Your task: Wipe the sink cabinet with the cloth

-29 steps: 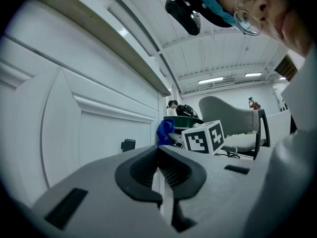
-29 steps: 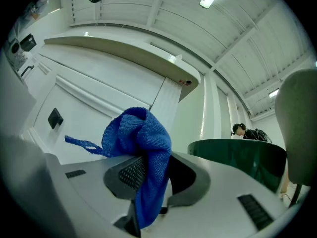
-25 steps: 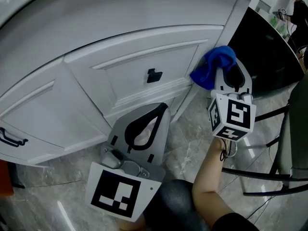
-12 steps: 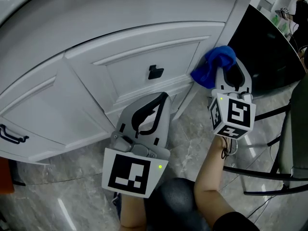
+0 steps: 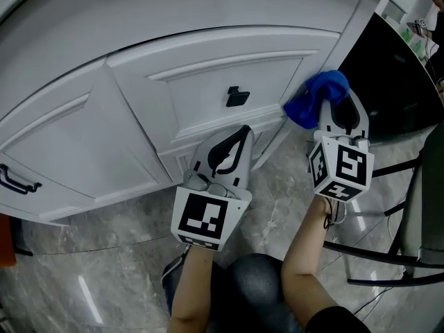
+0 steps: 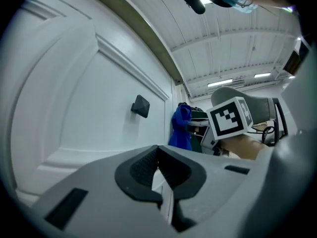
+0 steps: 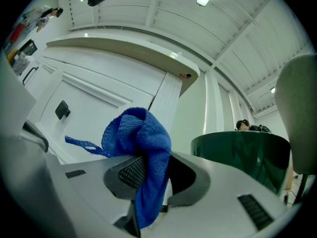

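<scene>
The left gripper (image 5: pixel 241 139) has come up toward the cabinet (image 5: pixel 187 109), and its tips now sit just below the black knob (image 5: pixel 237 96); its jaws are pressed together with nothing between them. The right gripper (image 5: pixel 337 101) has barely shifted and is clamped on the blue cloth (image 5: pixel 313 97), which bunches above the jaws at the right edge of the door, seemingly against it, with a loose tail hanging down between the jaws. Grey floor (image 5: pixel 104 269) lies below
</scene>
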Action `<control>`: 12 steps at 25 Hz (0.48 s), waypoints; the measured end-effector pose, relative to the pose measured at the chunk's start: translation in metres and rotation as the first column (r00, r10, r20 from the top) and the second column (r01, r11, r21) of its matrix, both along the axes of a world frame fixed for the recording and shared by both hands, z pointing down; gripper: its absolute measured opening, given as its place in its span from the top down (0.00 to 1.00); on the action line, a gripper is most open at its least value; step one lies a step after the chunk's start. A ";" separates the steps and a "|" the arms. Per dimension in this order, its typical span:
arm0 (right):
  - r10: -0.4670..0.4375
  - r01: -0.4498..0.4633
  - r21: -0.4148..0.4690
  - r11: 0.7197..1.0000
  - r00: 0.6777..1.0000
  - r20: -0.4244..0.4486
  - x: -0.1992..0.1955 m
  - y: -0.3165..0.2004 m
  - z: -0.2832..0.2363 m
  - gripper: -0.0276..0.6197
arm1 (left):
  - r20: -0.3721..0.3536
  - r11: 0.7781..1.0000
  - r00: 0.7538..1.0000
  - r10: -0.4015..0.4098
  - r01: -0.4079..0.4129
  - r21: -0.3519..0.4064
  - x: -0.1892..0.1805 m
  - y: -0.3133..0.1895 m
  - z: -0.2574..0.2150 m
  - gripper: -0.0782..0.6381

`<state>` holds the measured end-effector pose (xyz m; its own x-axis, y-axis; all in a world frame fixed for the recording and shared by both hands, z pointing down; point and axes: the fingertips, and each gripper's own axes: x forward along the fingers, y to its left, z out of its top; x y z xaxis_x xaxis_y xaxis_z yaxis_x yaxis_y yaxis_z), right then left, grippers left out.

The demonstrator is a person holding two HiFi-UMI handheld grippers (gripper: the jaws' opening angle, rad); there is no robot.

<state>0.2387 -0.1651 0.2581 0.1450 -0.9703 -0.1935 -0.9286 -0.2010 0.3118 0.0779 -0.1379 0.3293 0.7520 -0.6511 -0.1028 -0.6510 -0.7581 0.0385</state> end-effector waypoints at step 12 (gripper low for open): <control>0.001 -0.002 -0.017 1.000 1.000 -0.010 -0.001 -0.001 0.011 0.78 | -0.031 0.999 0.999 -0.011 0.012 0.030 0.000 -0.003 0.000 0.89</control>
<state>0.2382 -0.1660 0.2689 0.1445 -0.9733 -0.1785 -0.9251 -0.1969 0.3247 0.0778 -0.1412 0.3289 0.7409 -0.6555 -0.1460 -0.6582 -0.7520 0.0358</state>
